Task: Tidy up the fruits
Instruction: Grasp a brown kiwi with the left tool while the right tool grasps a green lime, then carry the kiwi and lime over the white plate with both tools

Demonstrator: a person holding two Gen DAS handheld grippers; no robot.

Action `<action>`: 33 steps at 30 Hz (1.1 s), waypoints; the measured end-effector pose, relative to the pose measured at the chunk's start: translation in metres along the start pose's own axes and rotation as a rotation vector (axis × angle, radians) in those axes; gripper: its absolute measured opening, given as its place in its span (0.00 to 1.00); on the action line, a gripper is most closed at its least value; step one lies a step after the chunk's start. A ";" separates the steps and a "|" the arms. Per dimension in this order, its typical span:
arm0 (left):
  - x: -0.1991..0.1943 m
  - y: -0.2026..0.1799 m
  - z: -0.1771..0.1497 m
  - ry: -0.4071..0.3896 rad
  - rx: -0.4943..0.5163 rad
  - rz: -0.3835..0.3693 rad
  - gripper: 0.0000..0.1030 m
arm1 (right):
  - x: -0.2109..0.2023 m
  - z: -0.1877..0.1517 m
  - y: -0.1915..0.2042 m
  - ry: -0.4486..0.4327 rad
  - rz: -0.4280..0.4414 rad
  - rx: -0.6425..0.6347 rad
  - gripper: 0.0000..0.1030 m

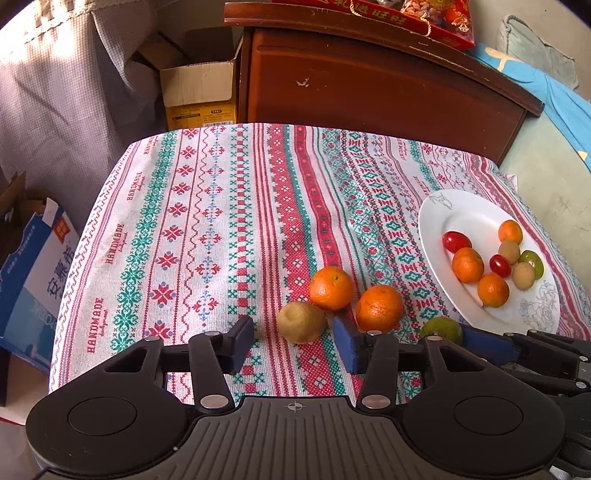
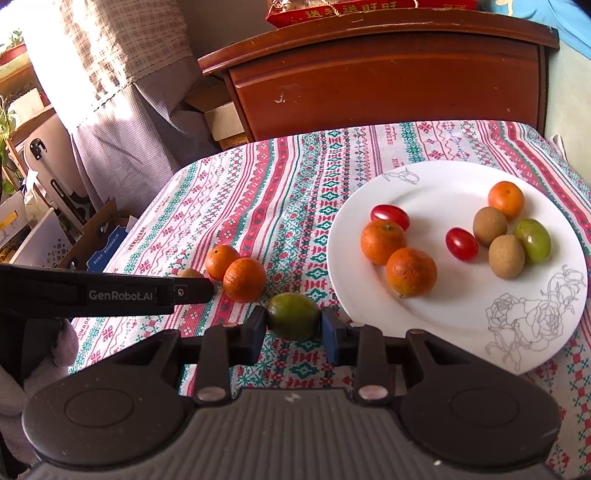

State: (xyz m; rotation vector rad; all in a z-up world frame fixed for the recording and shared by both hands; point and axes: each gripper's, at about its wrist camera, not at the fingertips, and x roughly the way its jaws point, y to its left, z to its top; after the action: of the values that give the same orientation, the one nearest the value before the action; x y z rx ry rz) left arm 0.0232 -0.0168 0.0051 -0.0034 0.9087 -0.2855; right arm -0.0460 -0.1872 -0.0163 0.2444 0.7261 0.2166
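From the left wrist, the left gripper [image 1: 293,341] stands partly spread around a brownish kiwi-like fruit [image 1: 301,322] on the patterned tablecloth [image 1: 207,229], pads not touching it; two oranges [image 1: 379,308] sit just beyond. From the right wrist, the right gripper [image 2: 293,332] clamps a green fruit [image 2: 293,320] just beside the white plate [image 2: 436,317] of fruit.

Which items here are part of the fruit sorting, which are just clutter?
In play: green fruit in right claw, kiwi between left claw fingers, two oranges, plate.
Clutter: cabinet, cardboard box, red package.
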 end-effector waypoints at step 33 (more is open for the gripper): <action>-0.031 -0.023 0.030 -0.137 -0.036 -0.103 0.25 | -0.054 0.030 -0.026 -0.147 -0.038 0.091 0.31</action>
State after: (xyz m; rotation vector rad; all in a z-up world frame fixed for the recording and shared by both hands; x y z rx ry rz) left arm 0.0230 -0.0346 0.0503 -0.1025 0.7782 -0.3601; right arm -0.0625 -0.2308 0.0315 0.3294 0.5952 0.1279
